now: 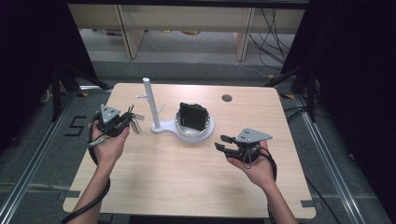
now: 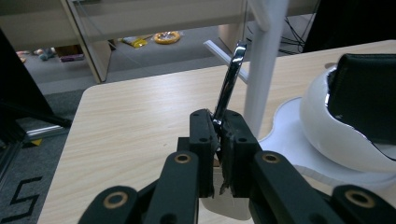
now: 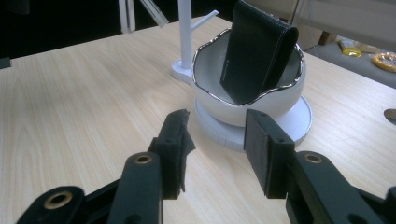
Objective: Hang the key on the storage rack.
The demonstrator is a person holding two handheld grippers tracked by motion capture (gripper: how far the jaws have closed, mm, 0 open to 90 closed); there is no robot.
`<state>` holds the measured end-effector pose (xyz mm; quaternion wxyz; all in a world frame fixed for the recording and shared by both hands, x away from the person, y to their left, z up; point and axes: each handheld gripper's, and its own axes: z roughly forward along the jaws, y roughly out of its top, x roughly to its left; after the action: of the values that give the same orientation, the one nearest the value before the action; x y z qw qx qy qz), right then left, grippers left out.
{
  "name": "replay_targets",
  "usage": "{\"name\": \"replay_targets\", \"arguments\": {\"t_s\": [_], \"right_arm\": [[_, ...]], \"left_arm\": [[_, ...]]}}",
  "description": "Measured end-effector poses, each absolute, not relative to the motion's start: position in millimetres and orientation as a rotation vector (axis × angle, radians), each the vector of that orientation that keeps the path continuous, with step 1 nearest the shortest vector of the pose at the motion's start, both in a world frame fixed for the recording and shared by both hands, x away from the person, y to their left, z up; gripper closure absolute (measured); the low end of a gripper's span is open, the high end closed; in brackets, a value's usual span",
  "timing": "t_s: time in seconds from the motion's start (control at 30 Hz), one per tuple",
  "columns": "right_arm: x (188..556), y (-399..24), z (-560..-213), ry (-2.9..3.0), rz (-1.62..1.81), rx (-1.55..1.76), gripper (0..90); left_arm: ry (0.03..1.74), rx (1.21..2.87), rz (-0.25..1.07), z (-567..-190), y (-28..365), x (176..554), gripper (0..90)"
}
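Note:
My left gripper (image 1: 128, 120) (image 2: 218, 135) is shut on a thin shiny metal strip (image 2: 229, 81) (image 1: 135, 123) that sticks up from between its pads, just left of a white stand's post (image 1: 150, 102) (image 2: 264, 70). The post has short side pegs and shares a base with a white, silver-rimmed bowl (image 1: 208, 122) (image 3: 275, 100) (image 2: 322, 121). A black leather wallet (image 1: 193, 115) (image 3: 254, 58) (image 2: 369, 93) leans upright inside the bowl. My right gripper (image 1: 221, 142) (image 3: 215, 135) hovers low over the table to the right of the bowl, open, pointing at it with nothing between its jaws.
The light wooden table (image 1: 187, 177) has a round cable hole (image 1: 227, 98) near its far edge. Behind the table are pale furniture legs (image 1: 126, 32) and loose cables (image 1: 273, 37) on the floor. Dark stands flank both sides.

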<state>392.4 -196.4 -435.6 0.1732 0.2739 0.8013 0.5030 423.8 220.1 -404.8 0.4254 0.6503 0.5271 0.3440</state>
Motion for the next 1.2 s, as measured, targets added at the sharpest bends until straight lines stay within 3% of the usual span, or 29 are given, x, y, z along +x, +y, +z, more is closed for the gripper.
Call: {"name": "replay_targets", "arguments": {"t_s": [1.2], "right_arm": [[395, -194, -444, 2.304, 1.421, 0.807, 58.2]], "left_arm": [[1.324, 1.585, 0.943, -387, 196, 438, 83.2]]}}
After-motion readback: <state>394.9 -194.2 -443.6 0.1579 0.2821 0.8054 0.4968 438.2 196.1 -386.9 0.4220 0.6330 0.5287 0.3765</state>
